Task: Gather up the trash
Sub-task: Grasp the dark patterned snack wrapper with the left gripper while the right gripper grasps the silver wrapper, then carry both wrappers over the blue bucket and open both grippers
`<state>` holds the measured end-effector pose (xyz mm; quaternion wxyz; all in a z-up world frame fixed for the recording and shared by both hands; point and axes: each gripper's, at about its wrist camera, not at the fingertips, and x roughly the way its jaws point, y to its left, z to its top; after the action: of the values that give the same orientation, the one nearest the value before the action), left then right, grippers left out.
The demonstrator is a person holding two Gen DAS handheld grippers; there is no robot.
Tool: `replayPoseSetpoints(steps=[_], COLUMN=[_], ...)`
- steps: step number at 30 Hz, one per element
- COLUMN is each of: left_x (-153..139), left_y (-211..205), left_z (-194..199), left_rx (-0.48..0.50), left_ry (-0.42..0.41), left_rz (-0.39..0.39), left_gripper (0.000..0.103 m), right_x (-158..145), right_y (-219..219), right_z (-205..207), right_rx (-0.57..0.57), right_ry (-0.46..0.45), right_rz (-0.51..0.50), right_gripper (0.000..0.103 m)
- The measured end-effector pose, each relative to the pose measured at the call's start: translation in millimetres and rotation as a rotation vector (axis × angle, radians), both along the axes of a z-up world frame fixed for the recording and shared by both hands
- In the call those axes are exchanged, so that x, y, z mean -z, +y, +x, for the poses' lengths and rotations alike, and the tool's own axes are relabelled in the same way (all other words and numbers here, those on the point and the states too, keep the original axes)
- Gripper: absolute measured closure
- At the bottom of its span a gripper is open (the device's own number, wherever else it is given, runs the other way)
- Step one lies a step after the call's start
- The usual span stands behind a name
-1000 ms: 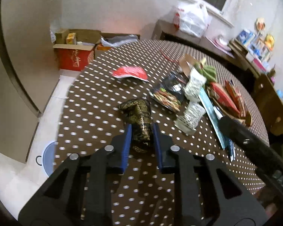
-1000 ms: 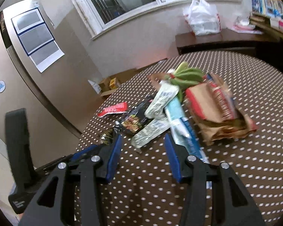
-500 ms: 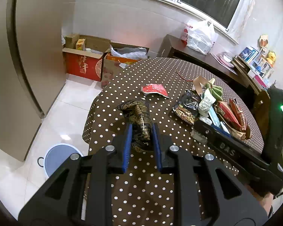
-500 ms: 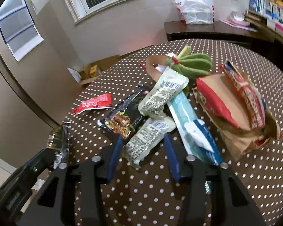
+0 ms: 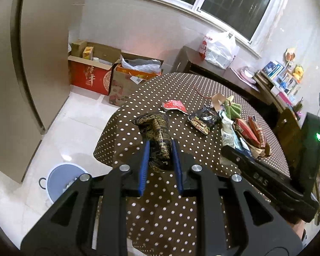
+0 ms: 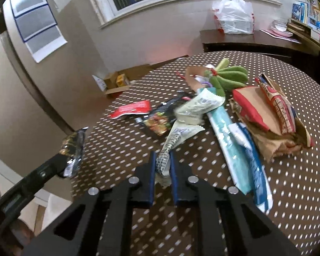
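My left gripper point(image 5: 160, 147) is shut on a crumpled black-and-gold wrapper point(image 5: 157, 132) and holds it up above the near edge of the dotted table point(image 5: 160, 213). The same wrapper point(image 6: 73, 147) shows at the left of the right wrist view. My right gripper point(image 6: 162, 157) is closing its jaws on the near end of a pale green printed wrapper point(image 6: 177, 136), whose far end lies on the table point(image 6: 266, 202). A red wrapper point(image 5: 173, 106) and a black snack packet point(image 5: 203, 118) lie farther back. A blue bin point(image 5: 59, 183) stands on the floor at lower left.
A pile at the table's right holds a green plush point(image 6: 228, 76), a second pale wrapper point(image 6: 199, 108), a blue-and-teal packet point(image 6: 236, 145) and red-and-brown paper bags point(image 6: 271, 115). Cardboard boxes point(image 5: 113, 74) stand on the floor by the wall. A white plastic bag point(image 5: 218, 50) sits on the sideboard.
My left gripper has drawn back and up with the black-and-gold wrapper, so the floor and bin came into view. My right gripper has moved up to the pale green wrapper and closed on it.
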<state>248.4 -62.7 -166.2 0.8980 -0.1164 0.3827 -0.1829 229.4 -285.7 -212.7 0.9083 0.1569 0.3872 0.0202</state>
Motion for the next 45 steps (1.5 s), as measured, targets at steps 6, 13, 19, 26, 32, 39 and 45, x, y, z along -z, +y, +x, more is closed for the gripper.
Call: replayPoseSetpoints(steps=[6,13,19,26,32,39,45], left_x=[-8,-8,4,30,45,55,55], left_y=[28,73,130,181,203,208,216], left_z=[-10,-22,-30,-26,-14,0,-7], left_rx=[-0.036,-0.108,-0.219,-0.306,-0.337,-0.350,-0.386], left_ry=[-0.021,-0.027,-0.007,0.057,0.083,0.110,0.100], left_rz=[-0.034,-0.036,0.012,0.025,0.025,0.046,0.051], left_gripper=[0.082,0.082,0.082,0.082,0.082,0.033,0.033], right_x=[-27,-41,-37,-21,-8,3,9], right_y=[32,103,170,229,253,259,265], right_z=[-17,-13,-1,17,28,37,40], right_rx=[-0.099,-0.257,-0.387,-0.486,-0.516,-0.501,-0.505], right_ry=[-0.058,-0.086,-0.083,-0.057,-0.046,-0.043,-0.030], right_rz=[0.055,0.075,0.074,0.060,0.054,0.045,0.036], right_gripper=[0.090,0.090,0.090,0.090,0.090,0.090,0.090])
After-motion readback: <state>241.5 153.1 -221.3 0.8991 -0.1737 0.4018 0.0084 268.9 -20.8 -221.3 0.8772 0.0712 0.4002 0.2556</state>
